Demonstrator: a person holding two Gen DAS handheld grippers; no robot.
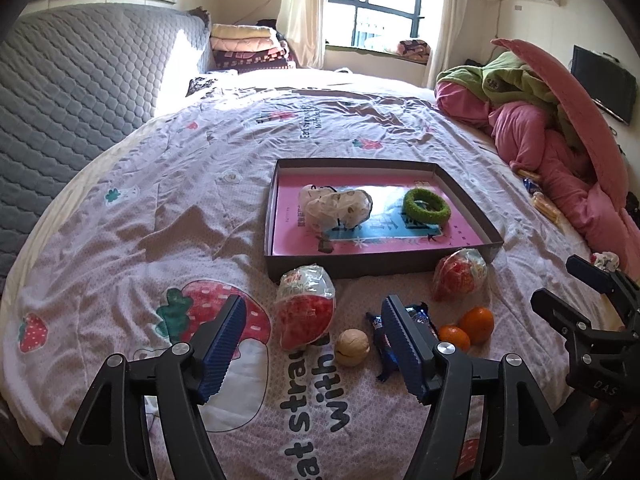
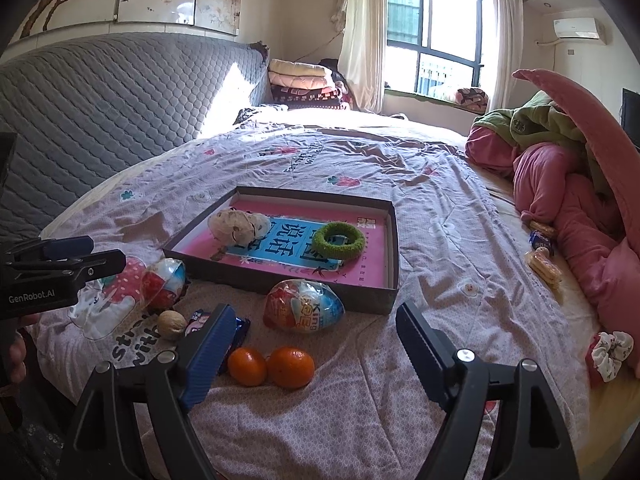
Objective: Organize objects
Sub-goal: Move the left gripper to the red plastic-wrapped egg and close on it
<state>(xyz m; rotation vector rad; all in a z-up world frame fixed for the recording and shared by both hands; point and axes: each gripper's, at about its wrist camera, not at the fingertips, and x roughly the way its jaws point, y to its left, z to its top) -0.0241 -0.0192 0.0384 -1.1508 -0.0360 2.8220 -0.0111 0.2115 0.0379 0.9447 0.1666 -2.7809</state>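
**Both hand-held grippers hang open over the snacks at the bed's near edge**

The left hand-held gripper (image 1: 314, 344) has its blue-padded jaws spread wide with nothing clamped. In the gap between them, on the bed (image 1: 160, 216), lie a walnut (image 1: 352, 347) and the nearer of two clear-wrapped toy eggs (image 1: 306, 311). A blue candy wrapper (image 1: 383, 338) lies partly behind its right finger.

The right hand-held gripper (image 2: 314, 350) is likewise spread apart and empty. Two tangerines (image 2: 272, 366) lie touching each other just beside its left finger, and the second toy egg (image 2: 304, 306) lies just past them, close against the near wall of the box.

That shallow cardboard box (image 1: 380, 262) sits near the middle of the bed, its floor lined with a pink and blue printed sheet. Inside it, a crumpled white plastic bag (image 1: 336, 206) lies toward the left side and a green fuzzy ring (image 1: 426, 206) toward the right.

Along the bed's right edge, a heaped pink and green quilt (image 1: 560, 128) is piled up, with wrapped biscuits (image 2: 544, 266) beside it and a floral scrunchie (image 2: 610, 354) nearer the front. A grey quilted headboard (image 1: 80, 80) runs along the left edge, and folded blankets (image 1: 248, 46) are stacked at the far corner under the window.
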